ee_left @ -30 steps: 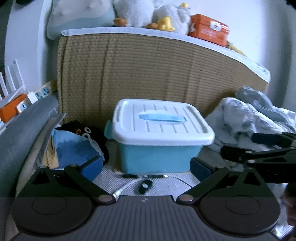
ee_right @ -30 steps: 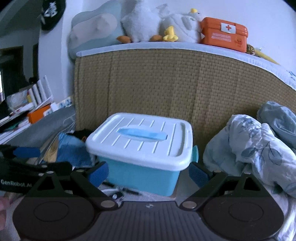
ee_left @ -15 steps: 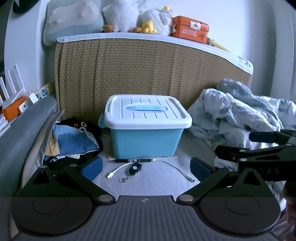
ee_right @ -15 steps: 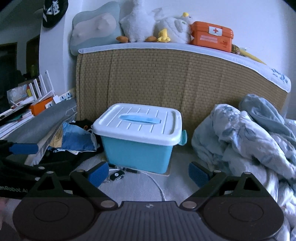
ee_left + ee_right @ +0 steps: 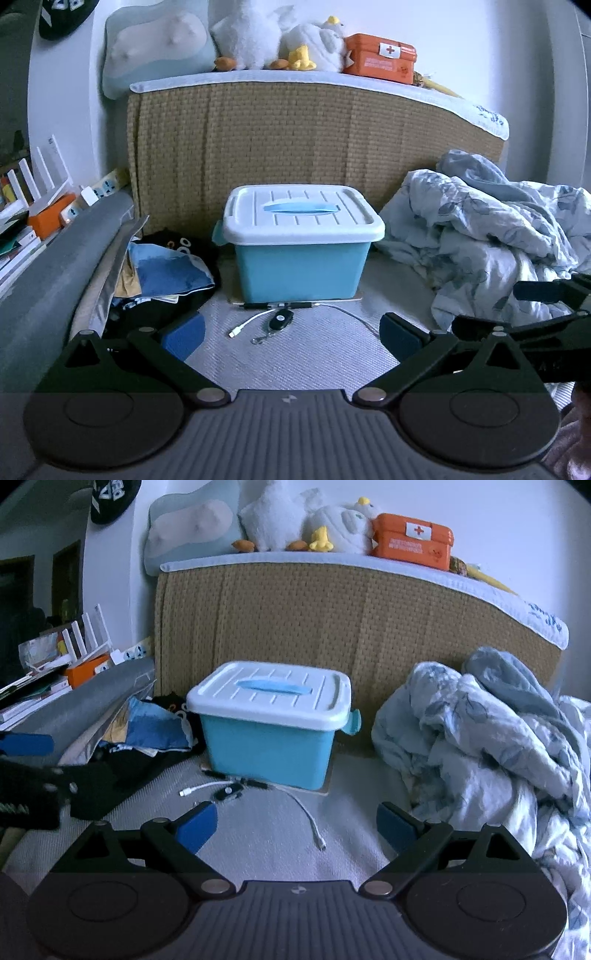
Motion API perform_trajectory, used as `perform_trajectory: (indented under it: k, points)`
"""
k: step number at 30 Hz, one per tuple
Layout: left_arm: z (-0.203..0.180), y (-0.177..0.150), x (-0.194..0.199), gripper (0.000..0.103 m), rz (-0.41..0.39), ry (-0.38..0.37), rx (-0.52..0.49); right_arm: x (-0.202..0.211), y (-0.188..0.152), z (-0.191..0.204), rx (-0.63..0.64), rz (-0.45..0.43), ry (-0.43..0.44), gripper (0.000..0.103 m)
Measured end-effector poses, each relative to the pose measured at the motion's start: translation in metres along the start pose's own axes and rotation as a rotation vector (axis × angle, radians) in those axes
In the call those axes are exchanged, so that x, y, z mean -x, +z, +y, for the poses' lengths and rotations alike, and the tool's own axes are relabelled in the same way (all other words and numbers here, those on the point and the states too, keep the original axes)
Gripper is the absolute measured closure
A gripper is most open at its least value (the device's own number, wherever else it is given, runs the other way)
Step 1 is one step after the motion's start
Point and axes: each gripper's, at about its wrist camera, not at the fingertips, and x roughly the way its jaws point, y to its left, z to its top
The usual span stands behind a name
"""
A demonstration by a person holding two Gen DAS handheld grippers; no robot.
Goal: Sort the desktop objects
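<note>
A blue storage box with a shut white lid stands on the bed against the woven headboard. In front of it lie a black pen, a black key fob with a clip, and a white cable. My left gripper hovers open a short way back from these items, nothing between its blue pads. My right gripper is open too, above the cable's right end. Each gripper shows at the edge of the other's view.
A crumpled pale blue duvet fills the right side. Dark and blue clothes pile up left of the box beside a grey roll. Plush toys and an orange first-aid case sit on the headboard.
Both grippers have drawn back from the box, which now looks smaller and farther. The pen, key fob and cable have come fully into view. Both stay open.
</note>
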Motion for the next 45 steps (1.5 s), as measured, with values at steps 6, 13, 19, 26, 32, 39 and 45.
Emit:
perform_trajectory:
  k: [6, 13, 19, 26, 32, 39, 45]
  points:
    - [0.004, -0.006, -0.005, 0.0, 0.012, 0.0, 0.011, 0.007, -0.008, 0.0, -0.009, -0.003, -0.019, 0.007]
    - [0.006, -0.014, -0.016, 0.0, 0.029, 0.005, 0.003, 0.004, -0.013, 0.004, -0.039, -0.012, -0.007, 0.007]
    - [0.008, -0.015, -0.019, 0.0, 0.035, -0.007, 0.022, 0.003, -0.021, 0.013, -0.05, -0.009, 0.004, 0.007]
    - [0.009, -0.018, -0.019, 0.0, 0.036, -0.02, 0.024, -0.002, -0.028, 0.017, -0.056, -0.007, 0.006, 0.007]
    - [0.009, -0.021, -0.019, 0.0, 0.037, -0.031, 0.026, 0.004, -0.026, 0.018, -0.084, -0.032, -0.021, 0.007]
    - [0.008, -0.016, -0.017, 0.0, 0.028, -0.046, 0.024, 0.01, -0.026, 0.02, -0.082, -0.043, -0.02, 0.007]
    - [0.009, -0.016, -0.016, 0.0, 0.026, -0.041, 0.018, 0.012, -0.026, 0.019, -0.087, -0.042, -0.026, 0.007]
